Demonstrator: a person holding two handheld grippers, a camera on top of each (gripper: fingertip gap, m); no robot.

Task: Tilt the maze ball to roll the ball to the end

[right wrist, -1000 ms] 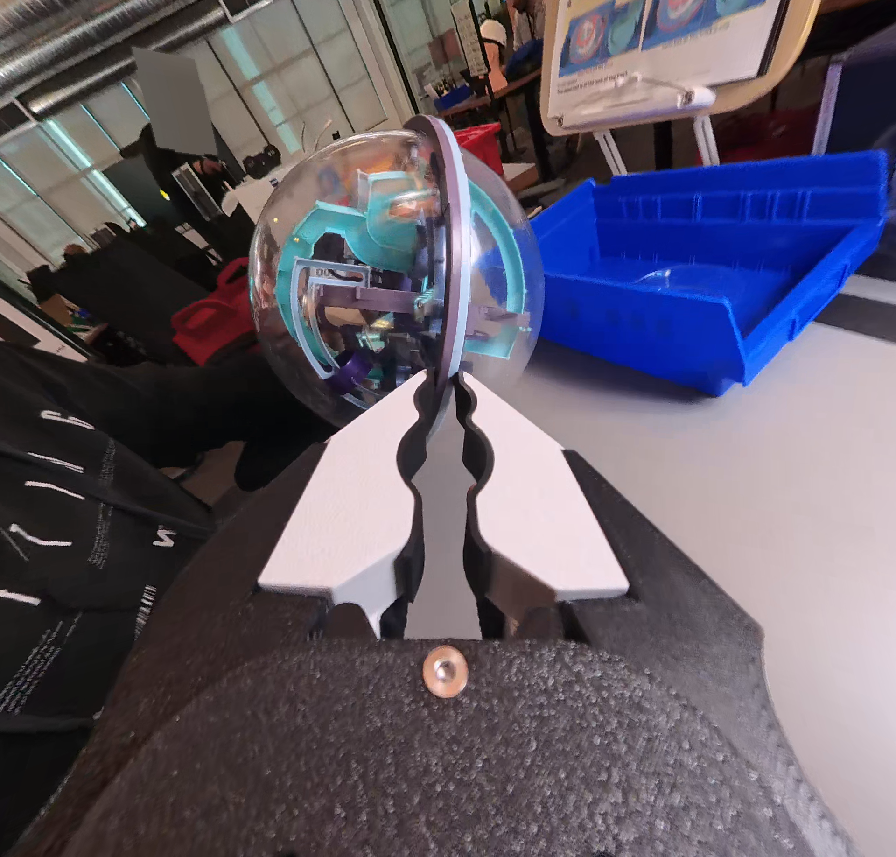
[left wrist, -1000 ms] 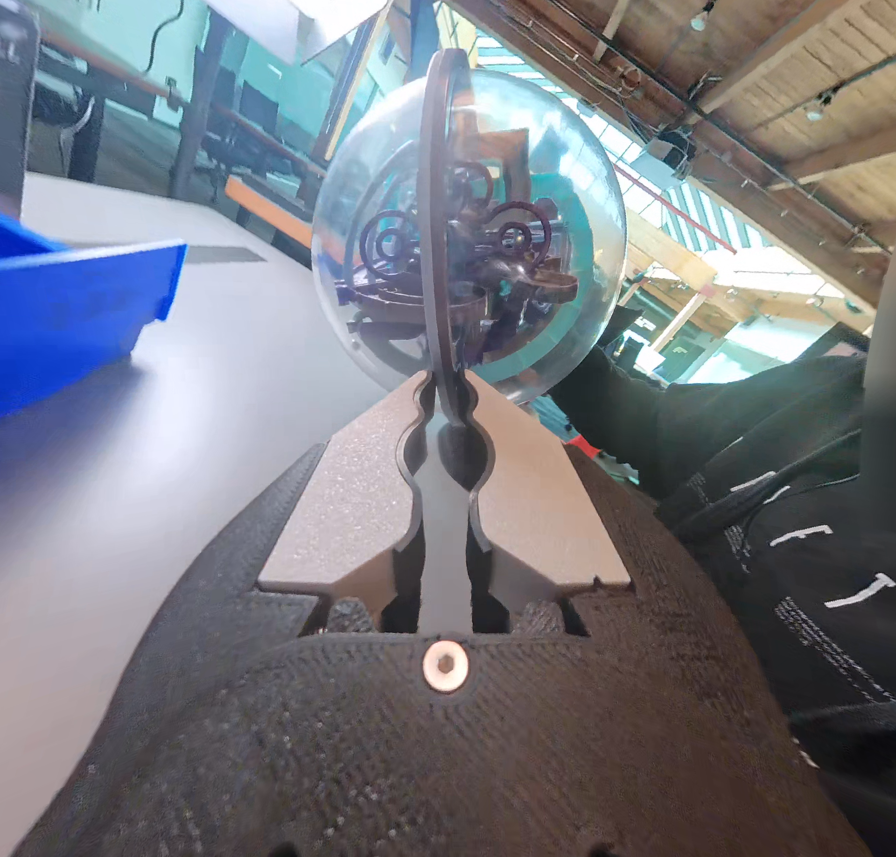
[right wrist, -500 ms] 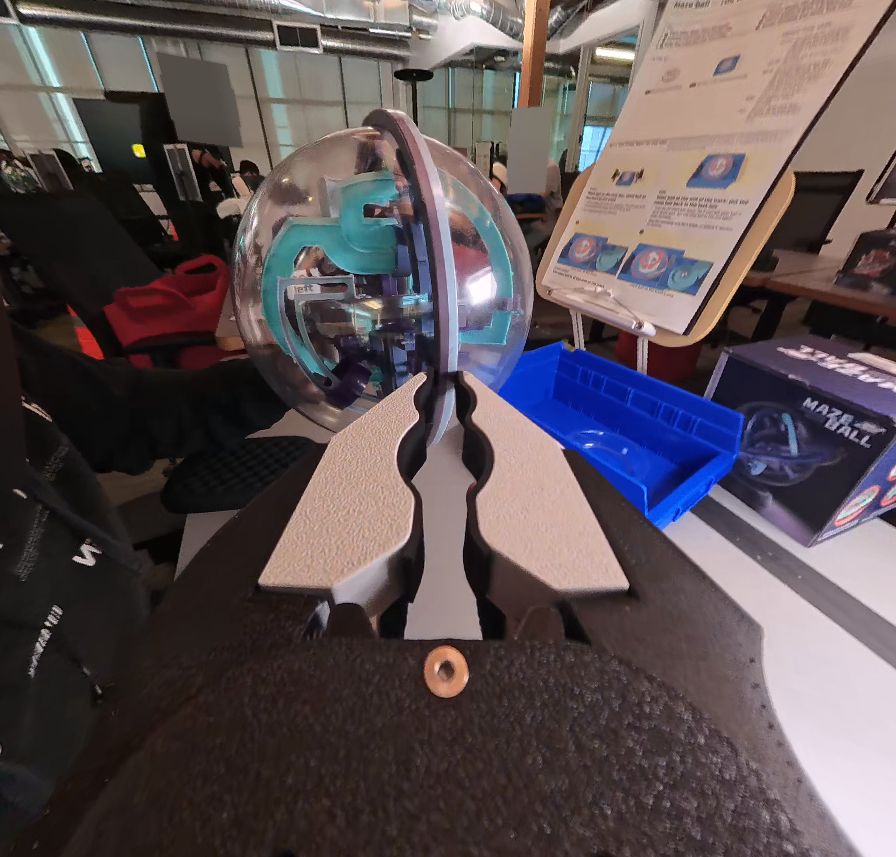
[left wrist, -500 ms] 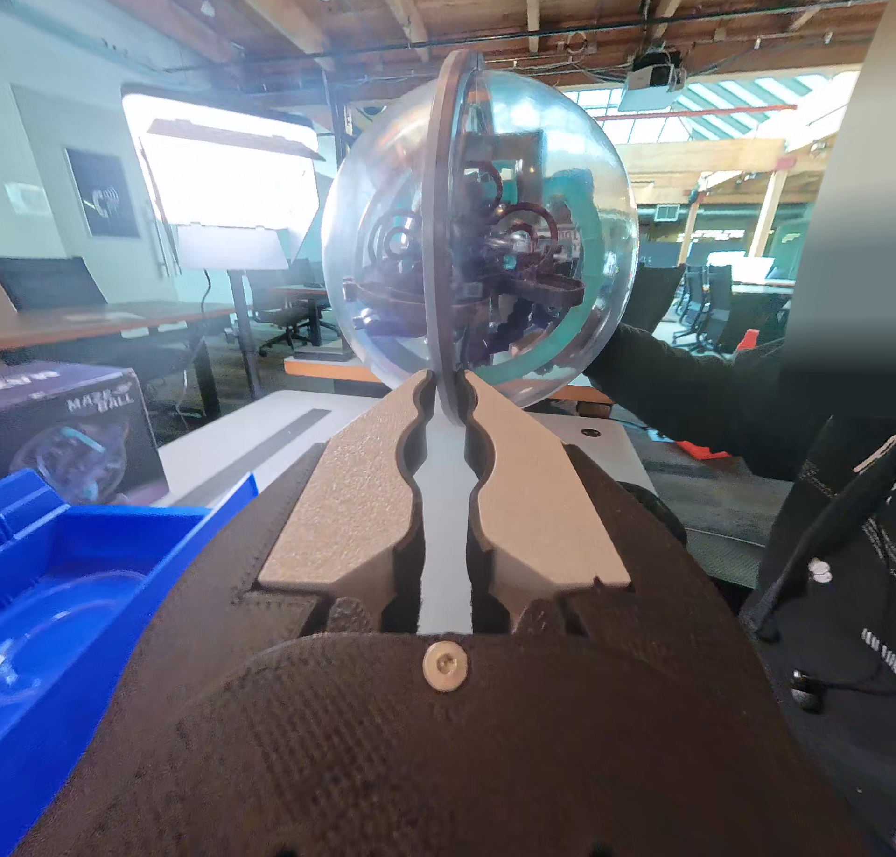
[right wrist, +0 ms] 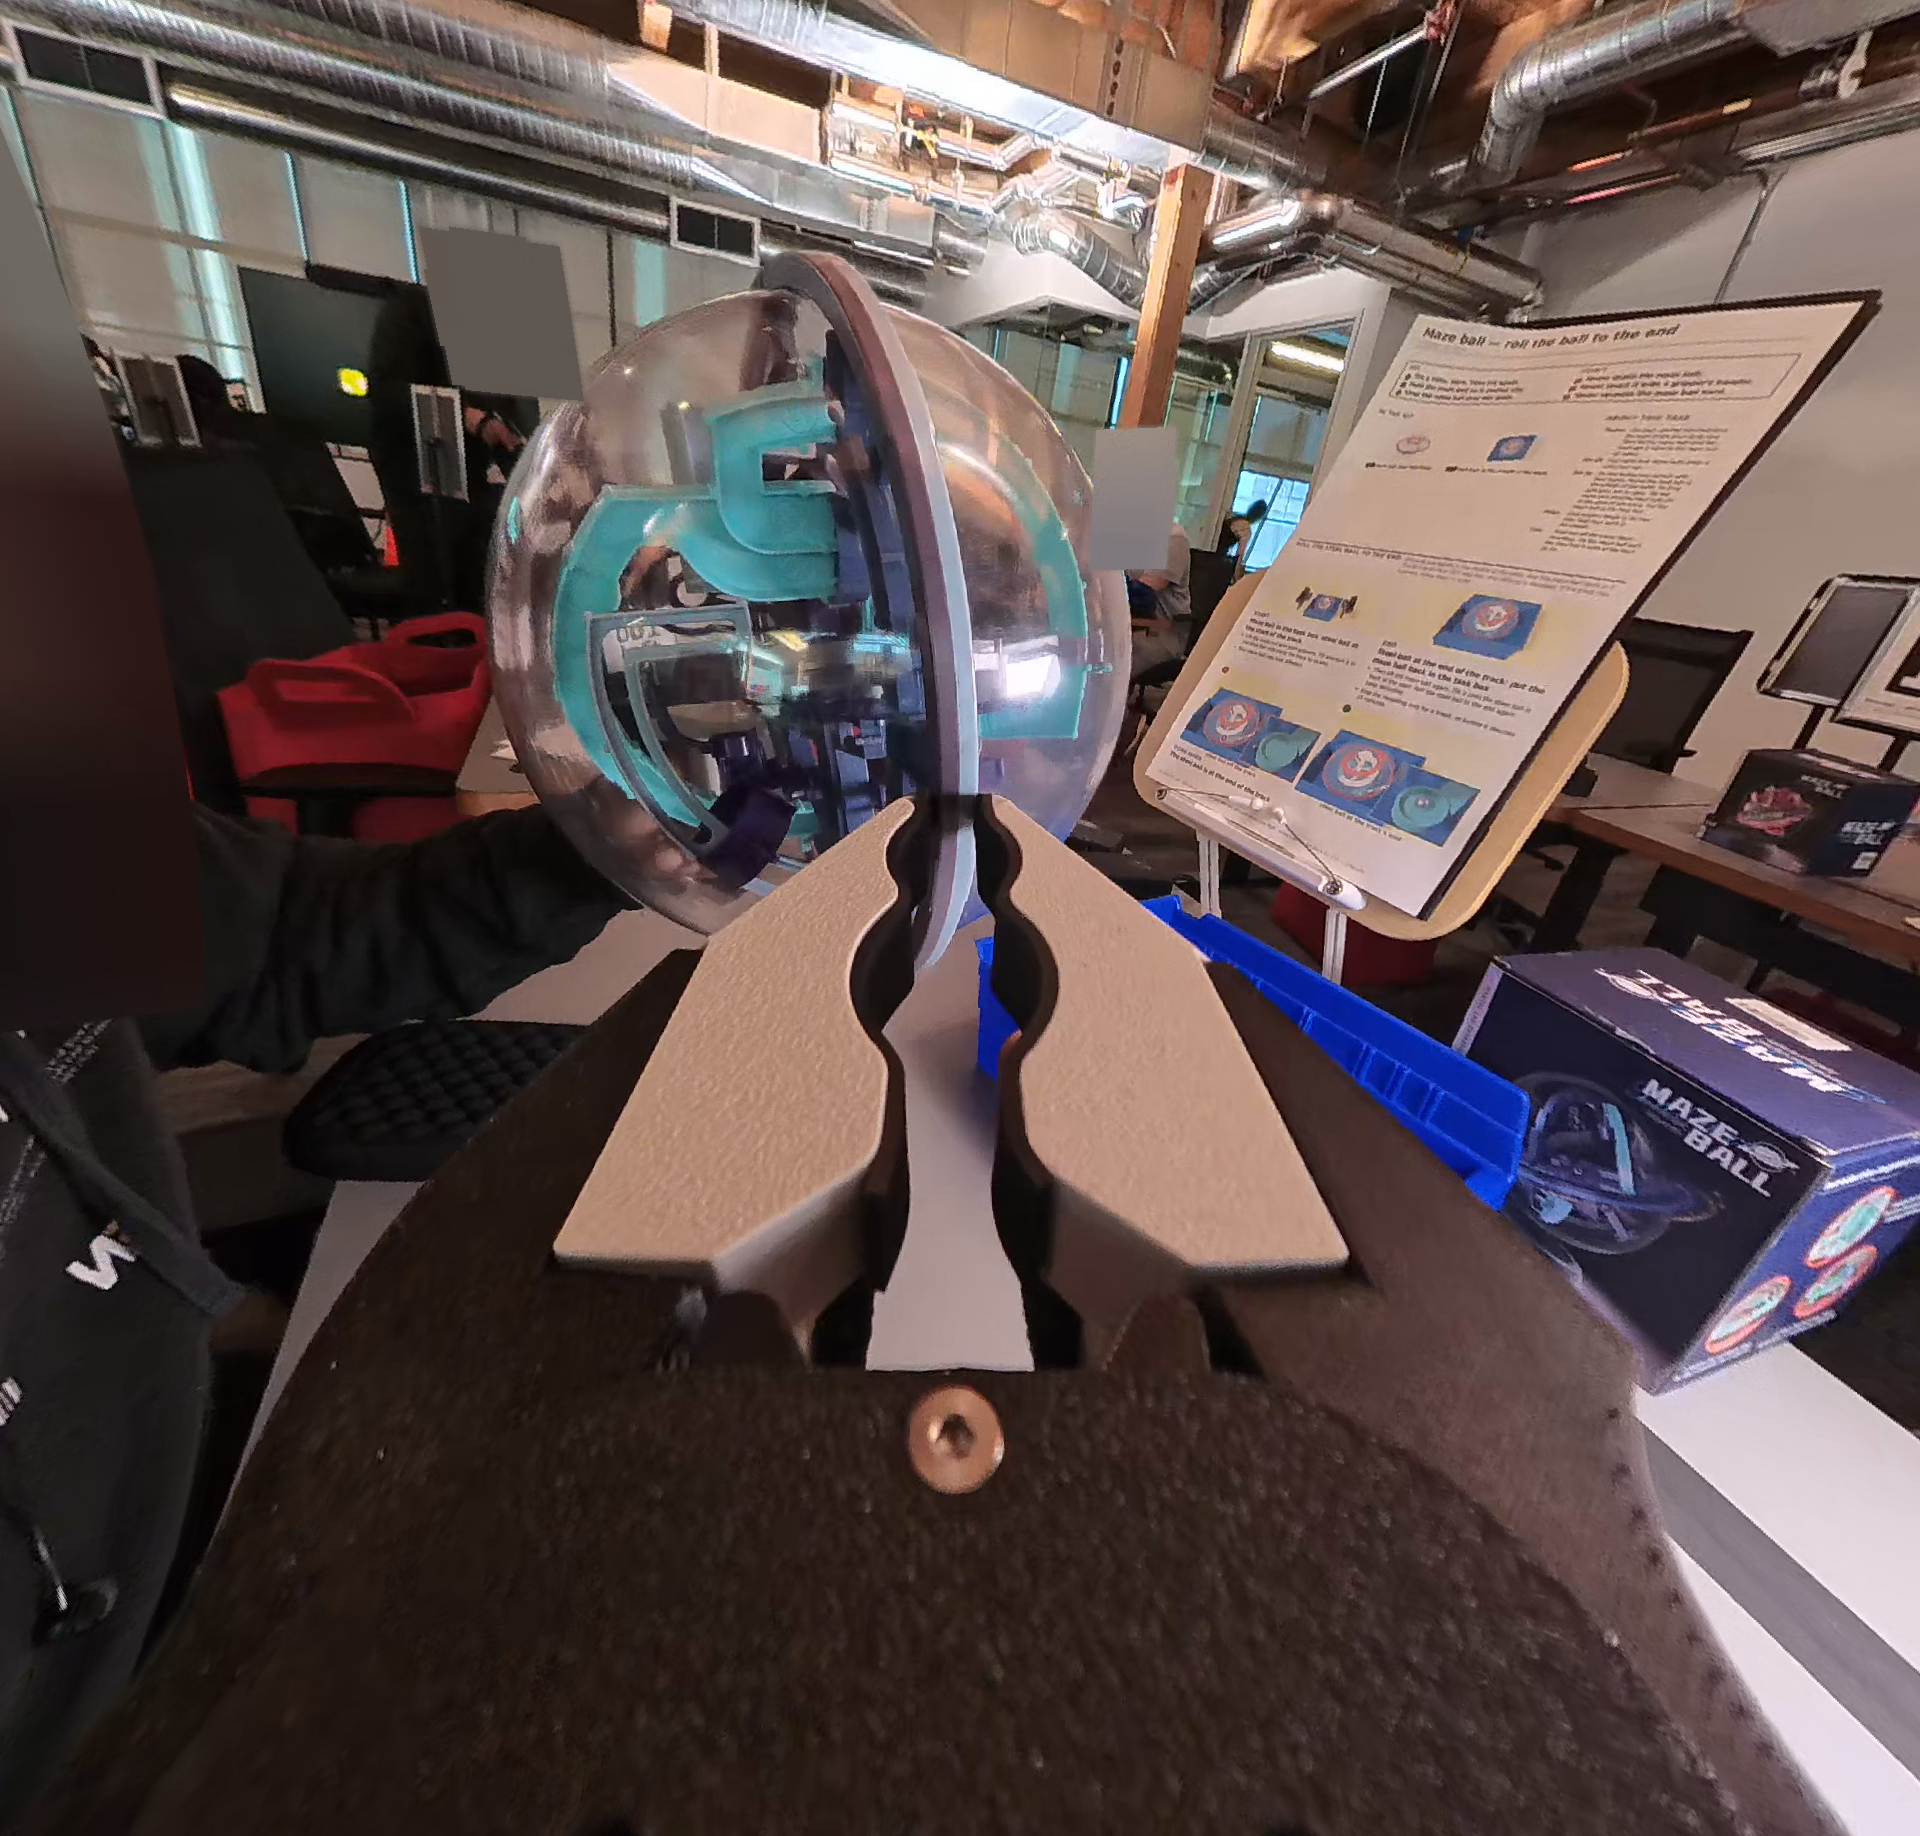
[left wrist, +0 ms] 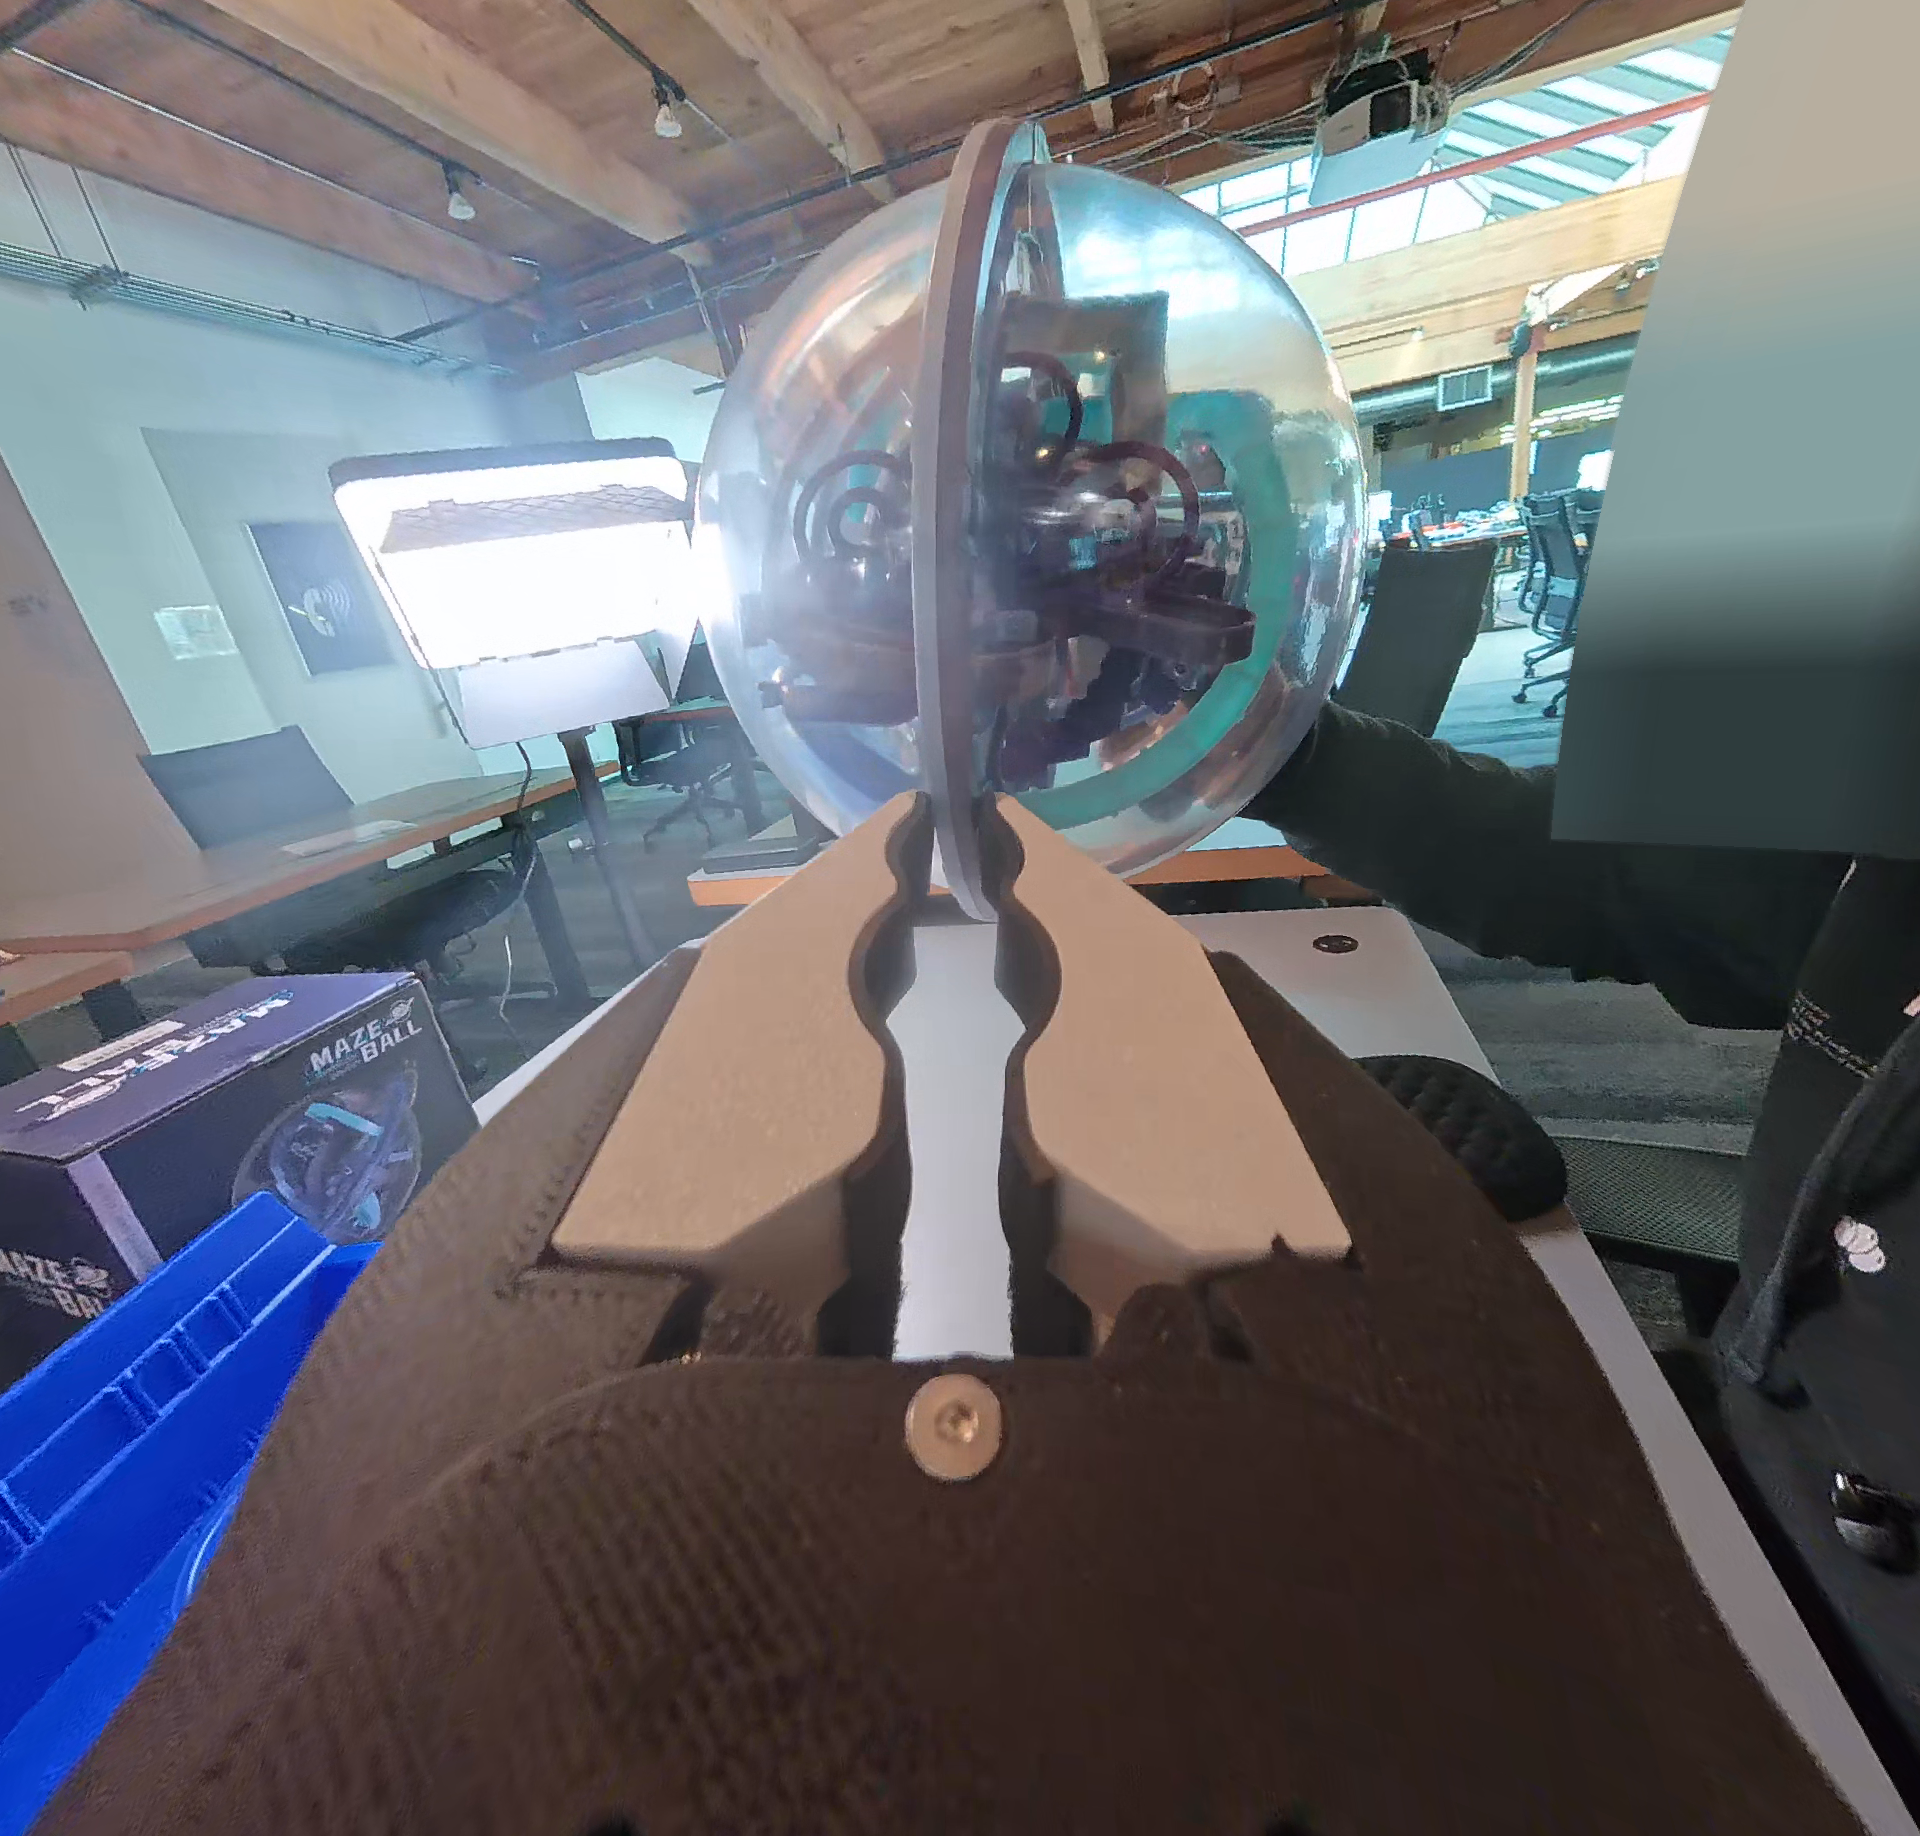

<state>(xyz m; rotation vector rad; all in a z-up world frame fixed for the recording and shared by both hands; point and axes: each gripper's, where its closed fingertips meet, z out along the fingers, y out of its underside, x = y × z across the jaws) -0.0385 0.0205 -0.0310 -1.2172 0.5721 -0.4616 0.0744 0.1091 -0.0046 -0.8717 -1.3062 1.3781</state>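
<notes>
Both tools have been swinging level since a second ago, lifting the maze ball (left wrist: 1023,508) above the counter (left wrist: 1382,976). Left tool (left wrist: 961,830) and right tool (right wrist: 948,830) are each clamping its grey rim from opposite sides.

blue bin (right wrist: 1340,1017) | printed box (right wrist: 1704,1152) | instruction board (right wrist: 1455,623) | light panel (left wrist: 520,550)

White table (right wrist: 1766,1537) bearing blue bin (right wrist: 1351,1038) and dark box (right wrist: 1704,1152)
</notes>
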